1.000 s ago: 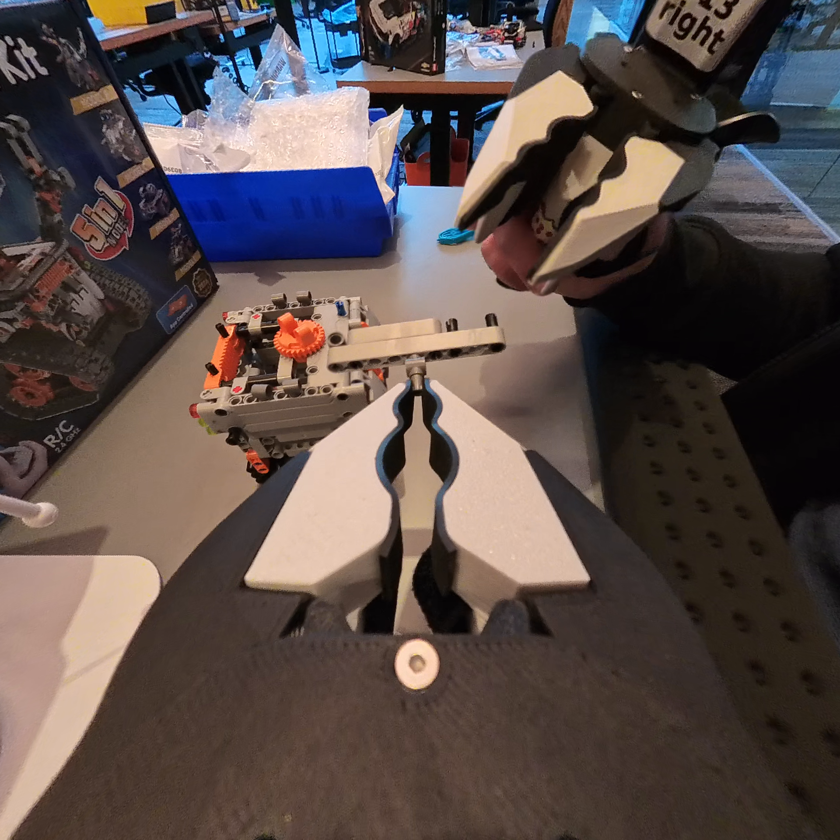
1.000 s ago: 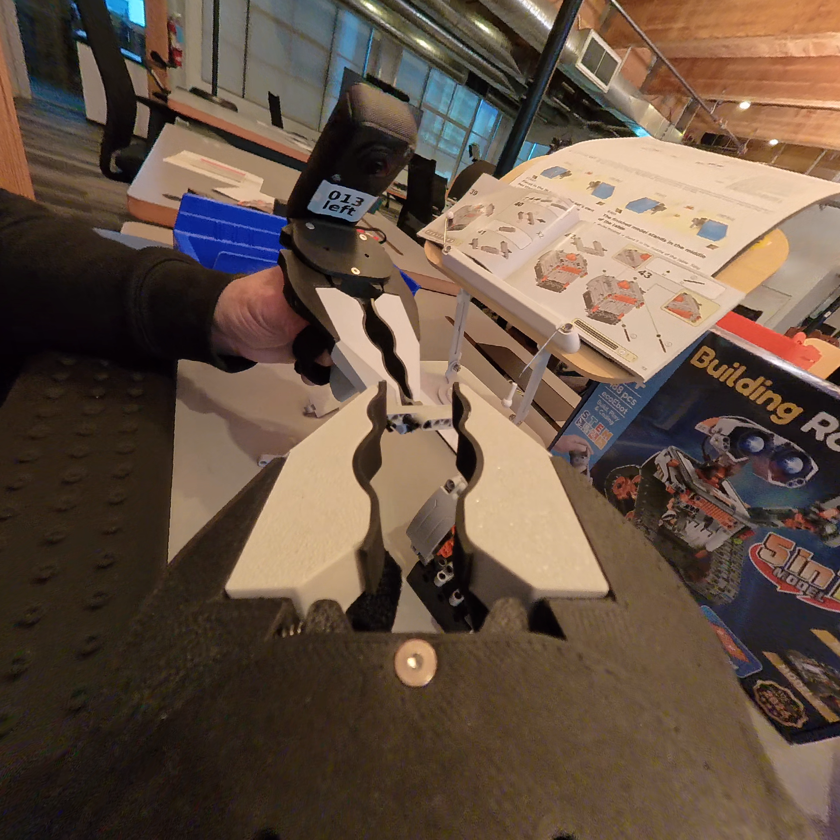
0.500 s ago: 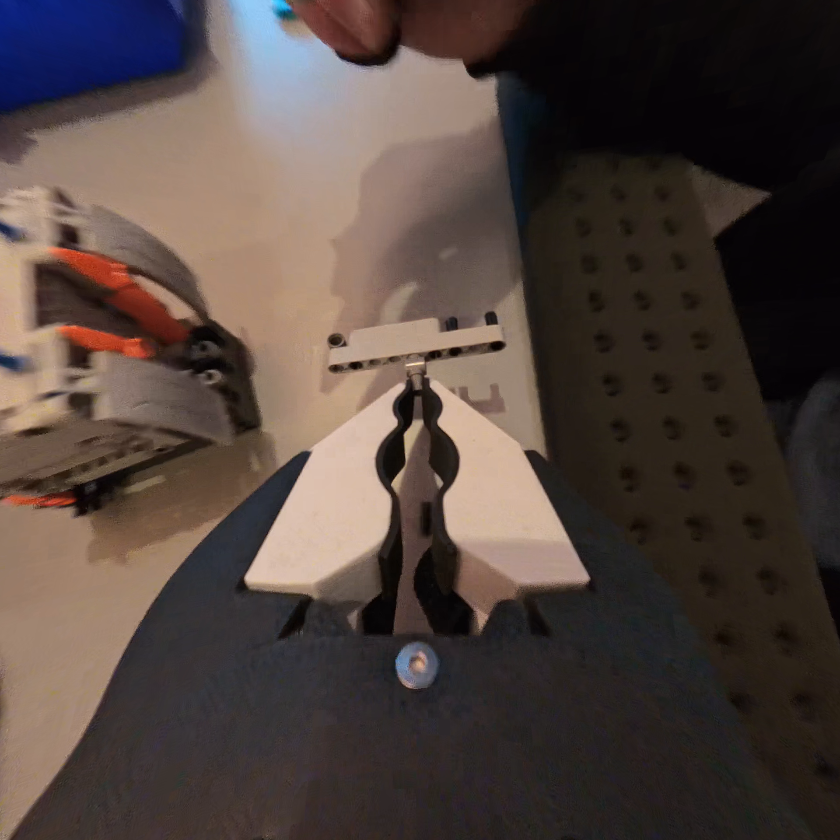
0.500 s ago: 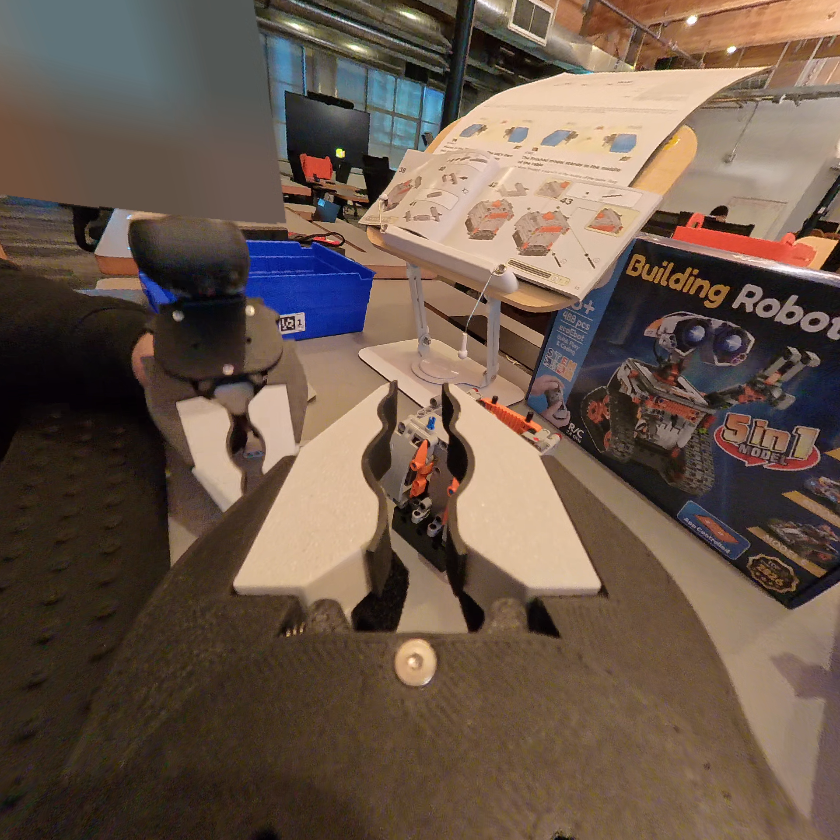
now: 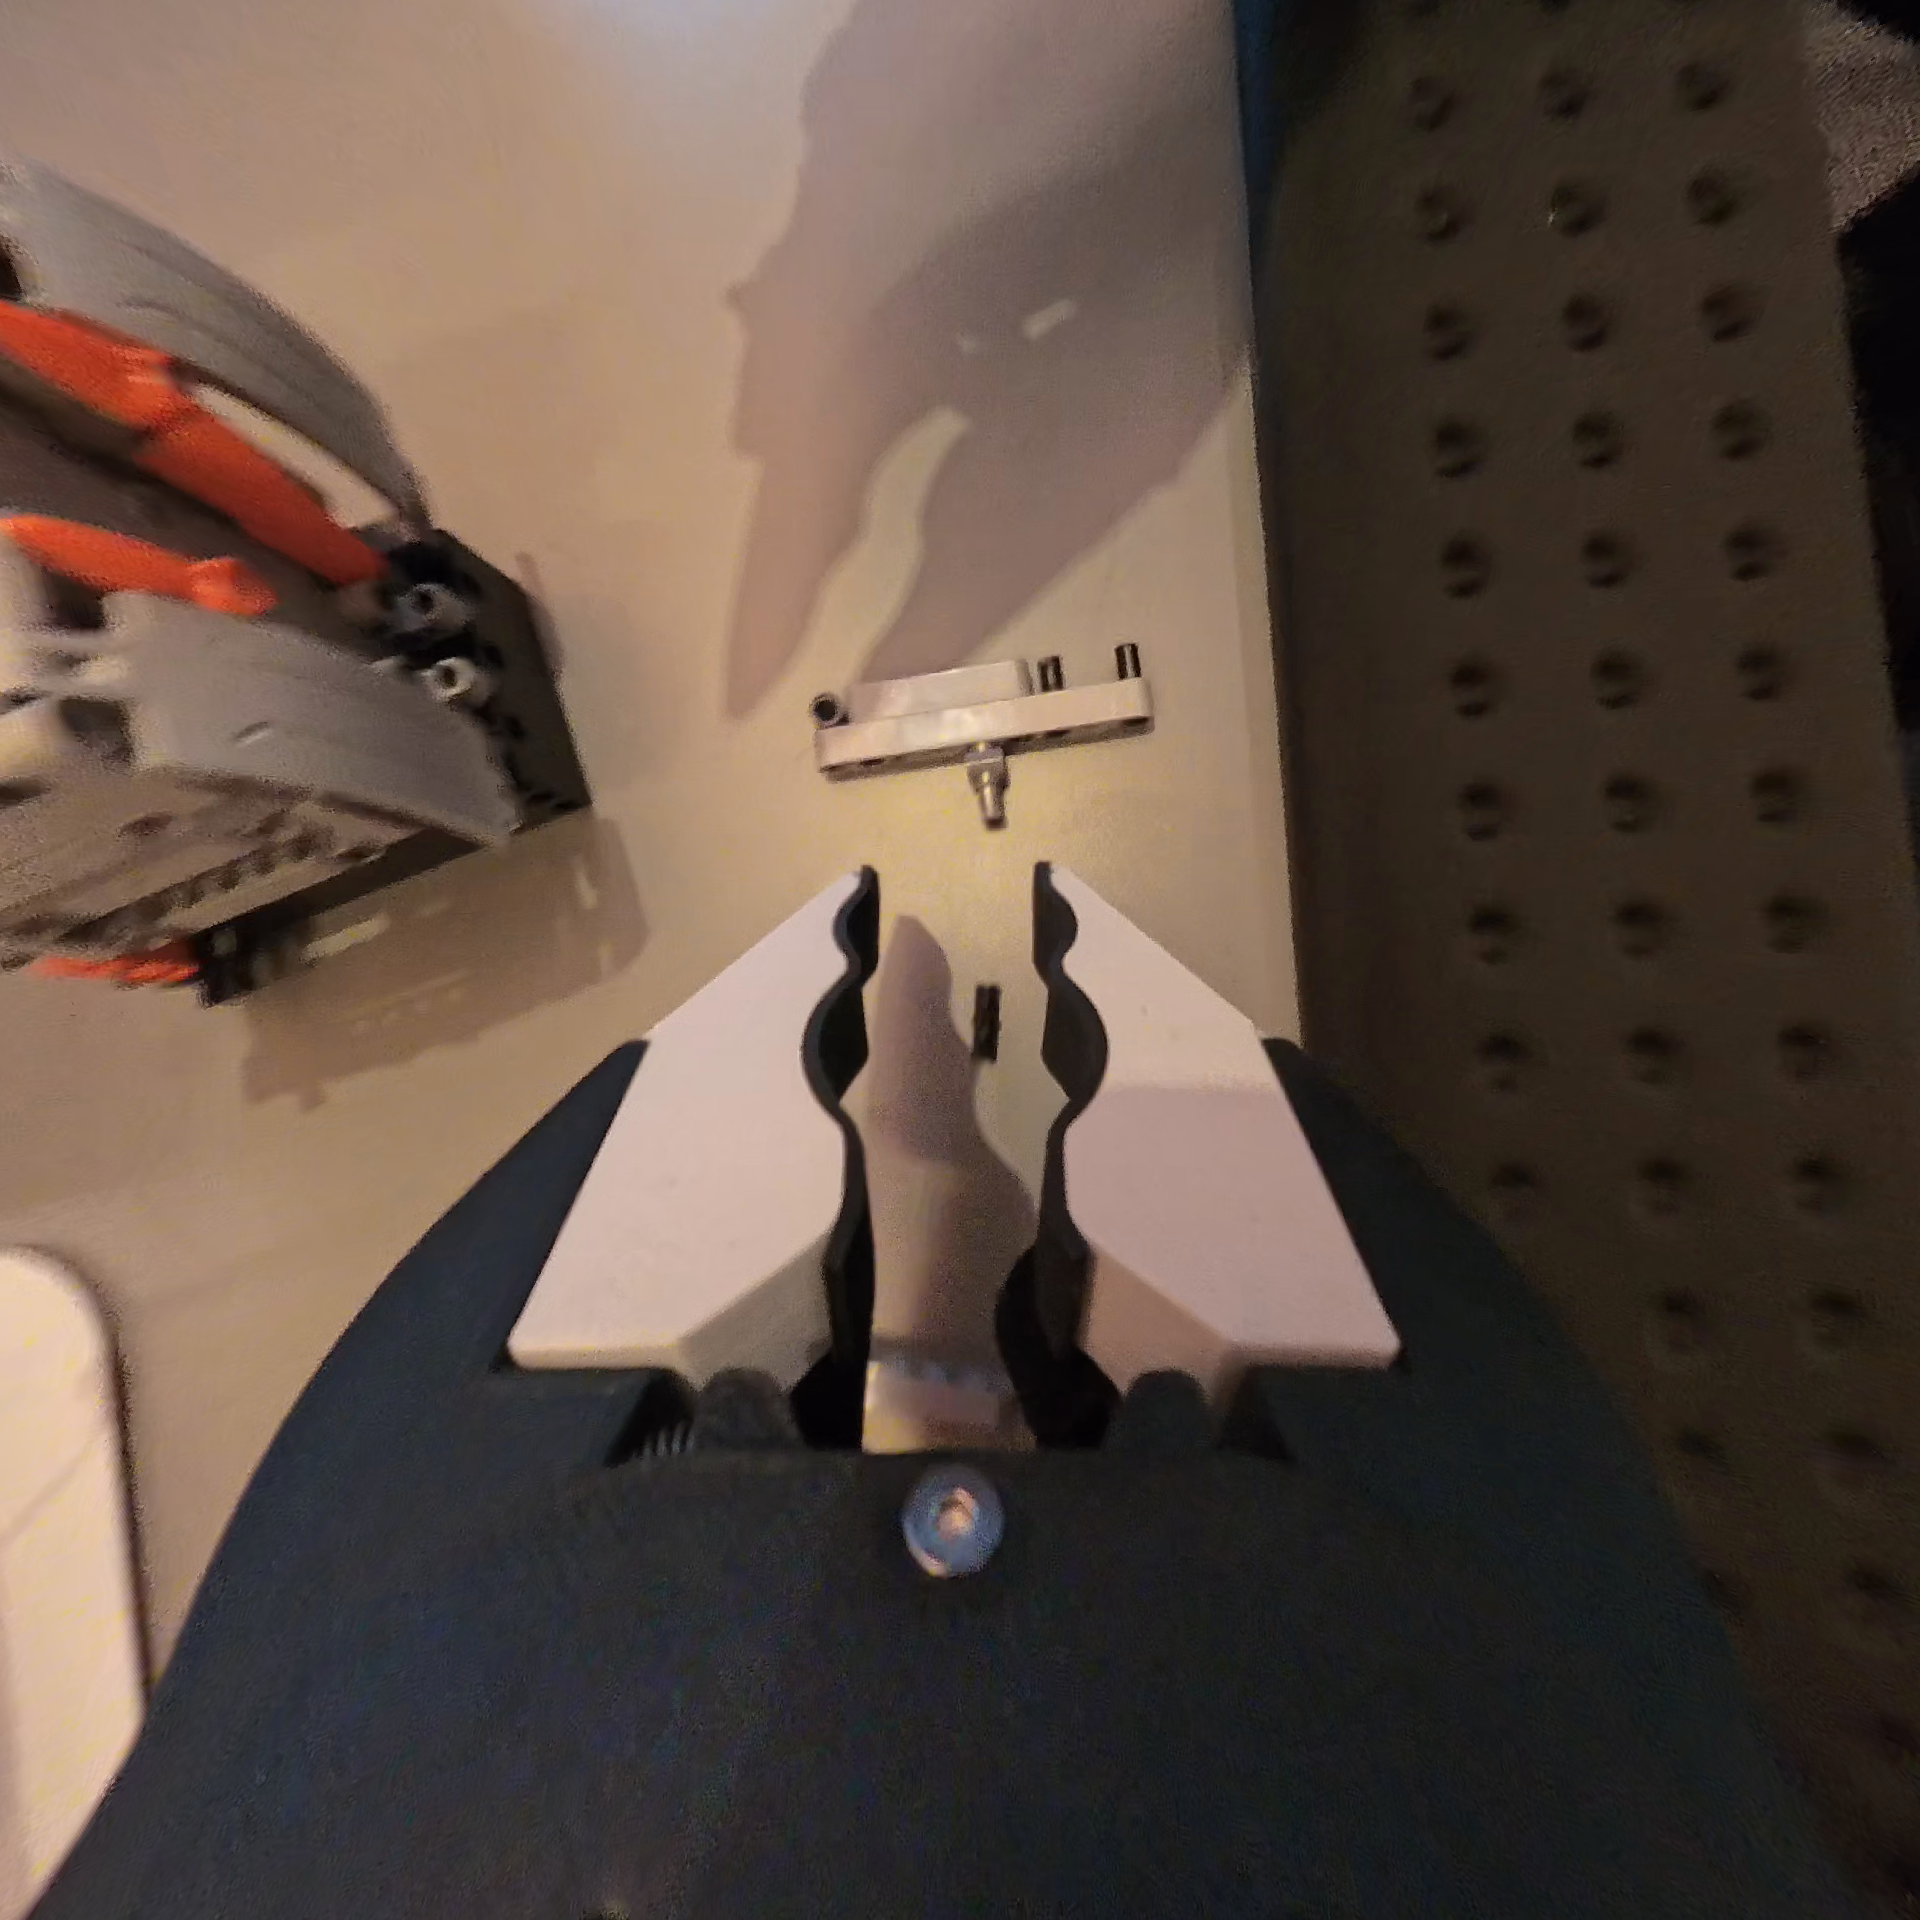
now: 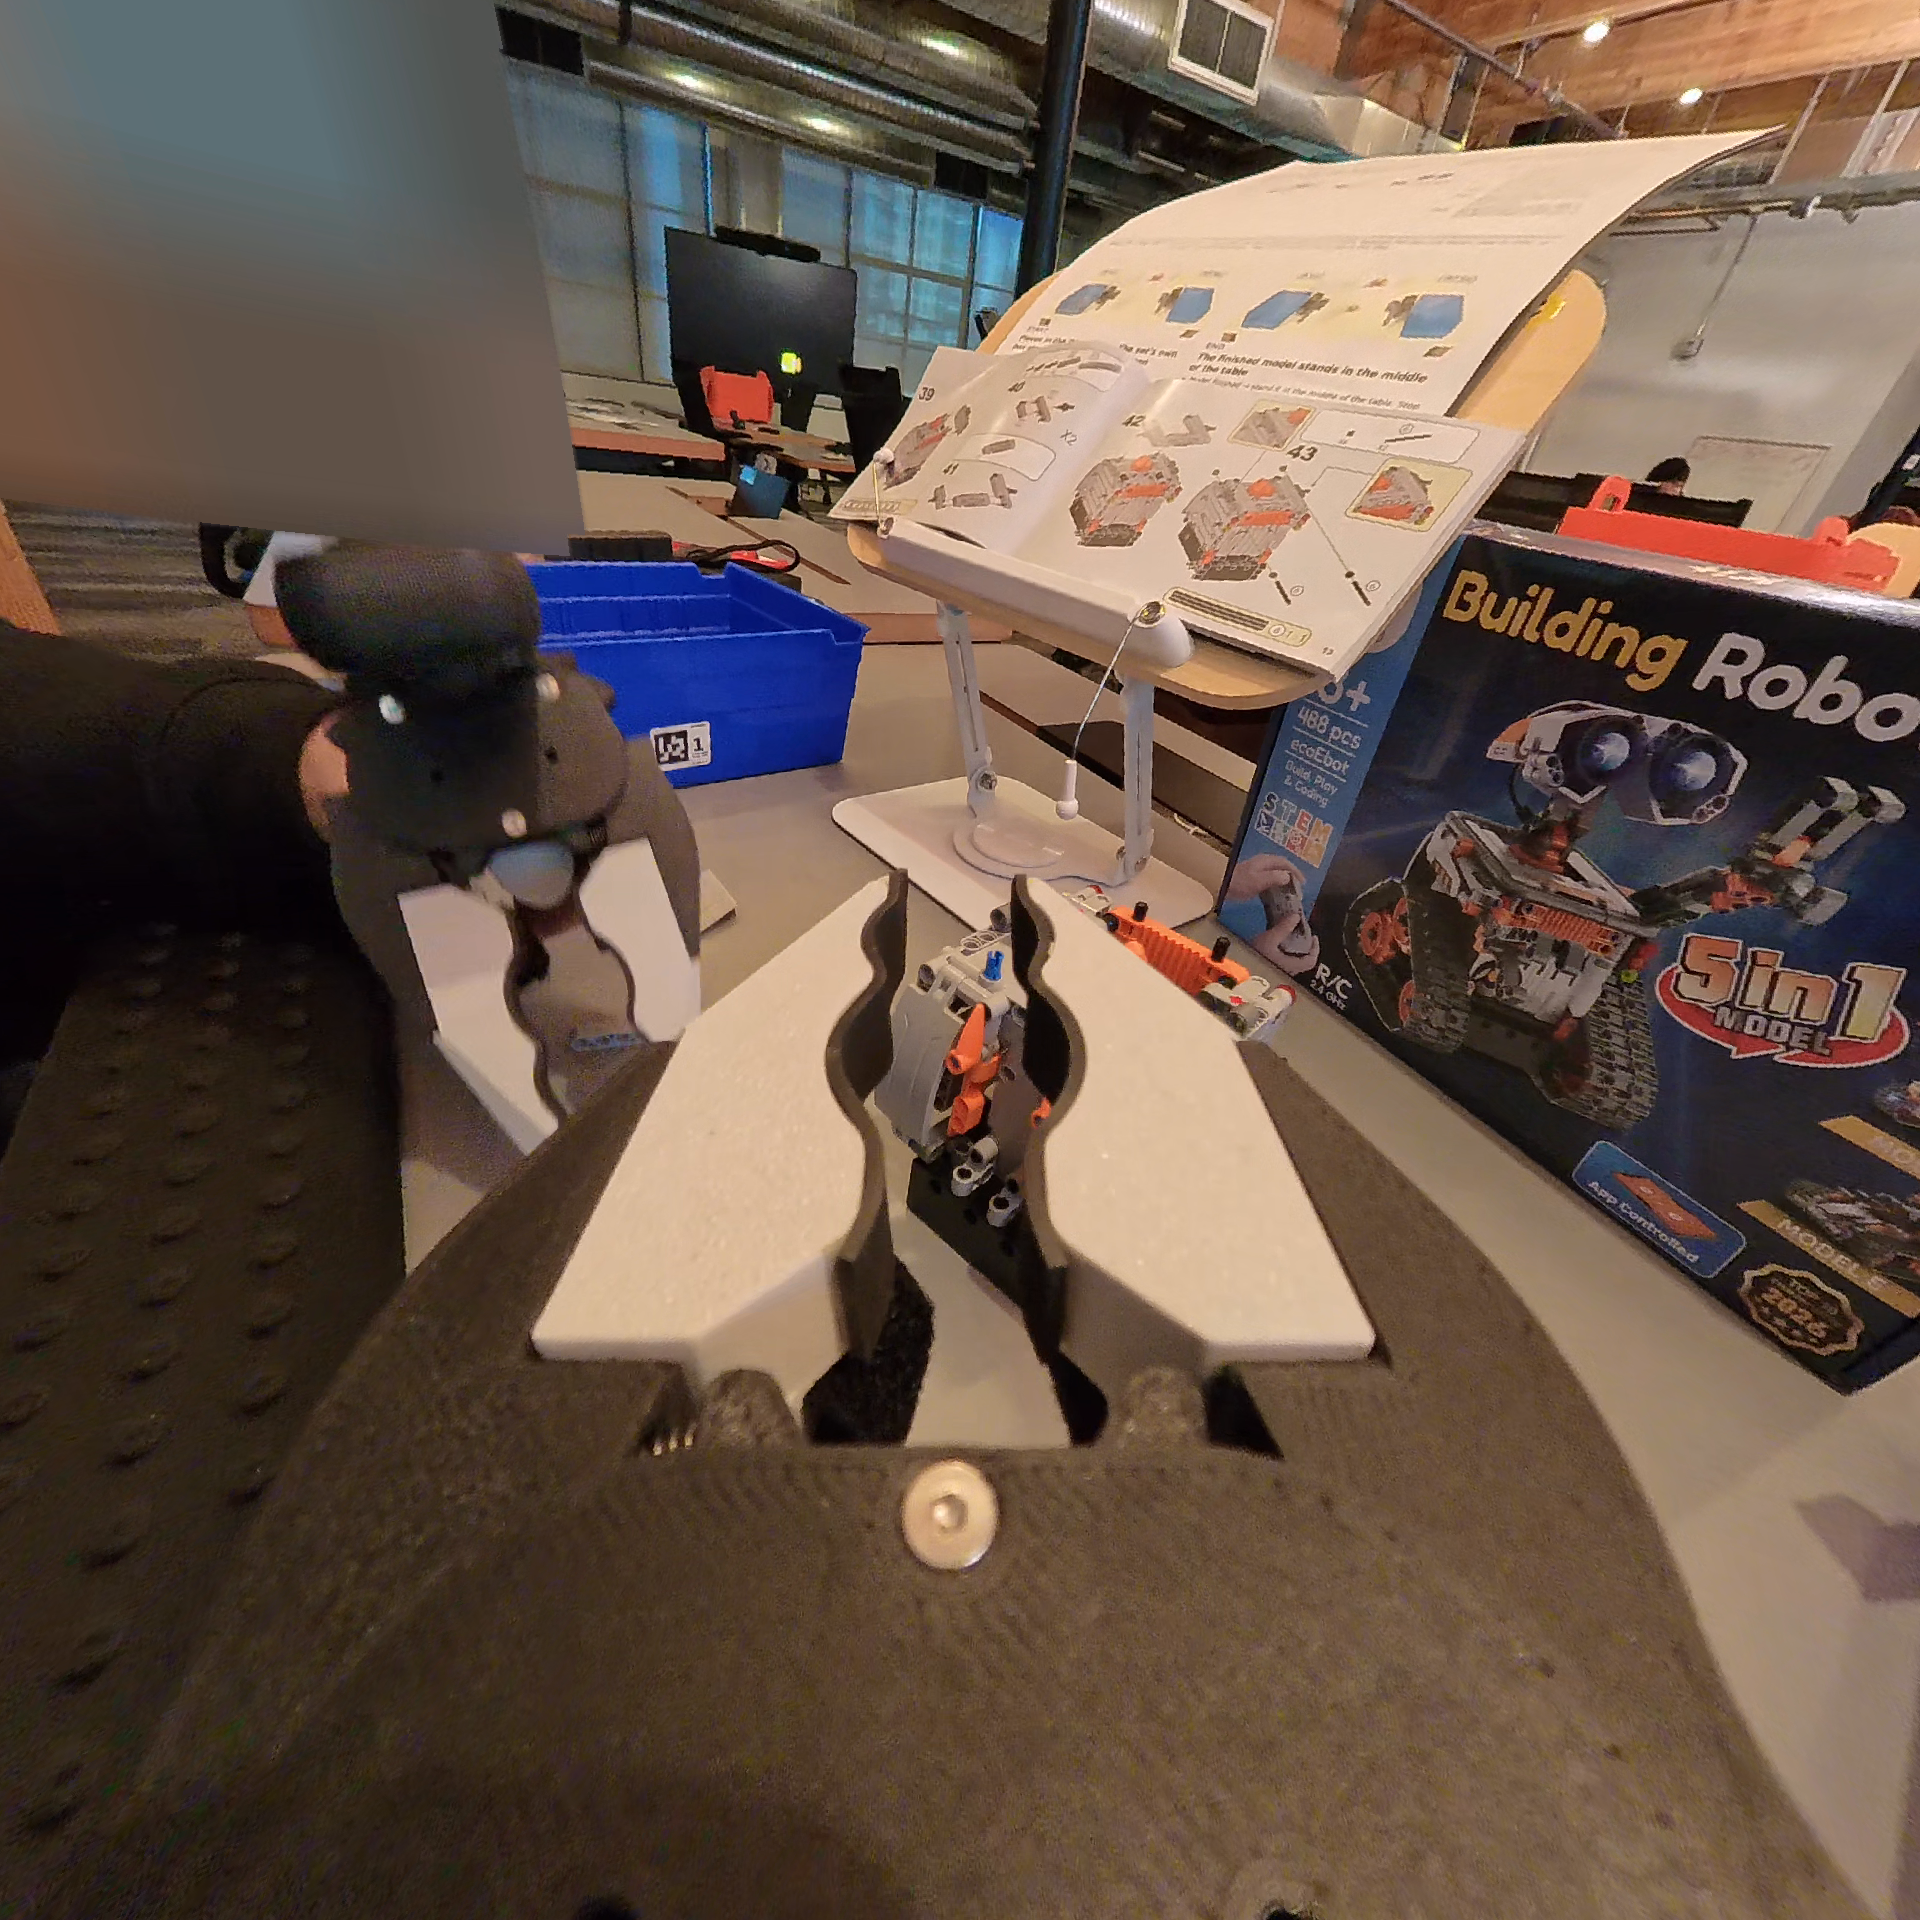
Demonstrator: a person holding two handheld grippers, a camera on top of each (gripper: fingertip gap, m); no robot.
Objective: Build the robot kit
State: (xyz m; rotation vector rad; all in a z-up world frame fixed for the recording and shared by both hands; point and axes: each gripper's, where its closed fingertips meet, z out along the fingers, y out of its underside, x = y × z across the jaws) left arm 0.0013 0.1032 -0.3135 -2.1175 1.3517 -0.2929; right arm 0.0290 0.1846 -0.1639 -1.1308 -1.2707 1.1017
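Note:
In the left wrist view my left gripper (image 5: 954,883) is open and holds nothing. A light grey beam (image 5: 982,707) with black pins and a short grey axle lies on the table (image 5: 520,208) just ahead of the fingertips, apart from them. A small black pin (image 5: 985,1023) lies on the table between the fingers. The grey, orange and black brick model (image 5: 260,707) stands to the left. In the right wrist view my right gripper (image 6: 958,894) is partly open. The model (image 6: 940,1049) shows through the gap, standing on the table beyond the pads. The left gripper (image 6: 561,997) points down at the left.
A dark studded mat (image 5: 1610,727) covers the table's right side. A blue bin (image 6: 717,665), a book stand with an open instruction booklet (image 6: 1195,488) and a large kit box (image 6: 1610,883) stand behind the model. The stand's white base (image 5: 52,1507) is at my lower left. The grippers' ends are close to 15 cm from one another.
My left gripper was shut on the beam's axle; it swung down to the table, opened and drew back, leaving the beam lying there. My right gripper narrowed a little and turned down towards the model.

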